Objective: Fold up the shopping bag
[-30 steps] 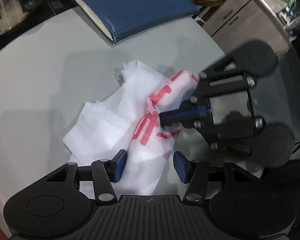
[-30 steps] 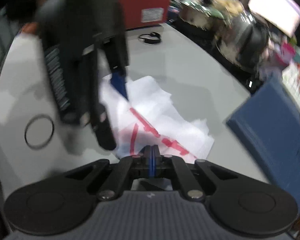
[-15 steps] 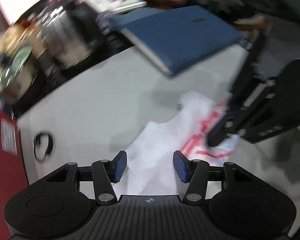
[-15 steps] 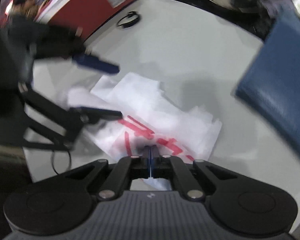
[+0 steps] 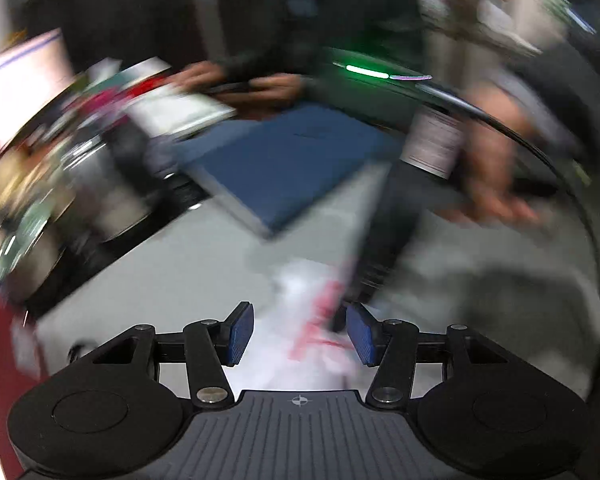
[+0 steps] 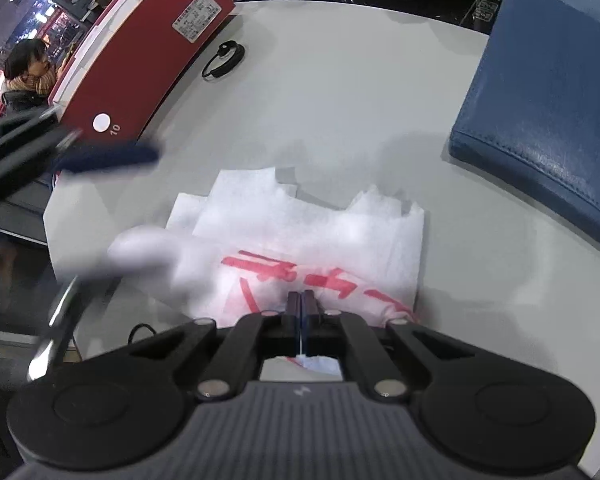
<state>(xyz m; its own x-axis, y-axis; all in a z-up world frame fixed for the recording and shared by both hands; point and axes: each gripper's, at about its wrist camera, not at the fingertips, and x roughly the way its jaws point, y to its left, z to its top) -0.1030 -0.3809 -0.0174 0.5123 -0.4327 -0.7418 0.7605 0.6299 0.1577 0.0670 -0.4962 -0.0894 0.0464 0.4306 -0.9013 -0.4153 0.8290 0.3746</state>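
A red cardboard box [image 6: 140,52] sits closed at the pale grey counter's [image 6: 340,100] left edge, contents hidden. The left gripper [image 5: 300,330], fingers wide apart, hovers blurred. The crumpled white plastic shopping bag with red lettering [image 6: 300,240] lies mid-counter, its near edge pinched in the right gripper [image 6: 301,304]. A blue leather folder [image 6: 540,100] lies rightward, partly cropped.

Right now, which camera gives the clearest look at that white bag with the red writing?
The right wrist view. There the shopping bag lies sharp on the table, red print readable, its near edge pinched in the right claw. The left wrist view is smeared by motion; the bag is only a white-and-red blur beyond the open left claw.
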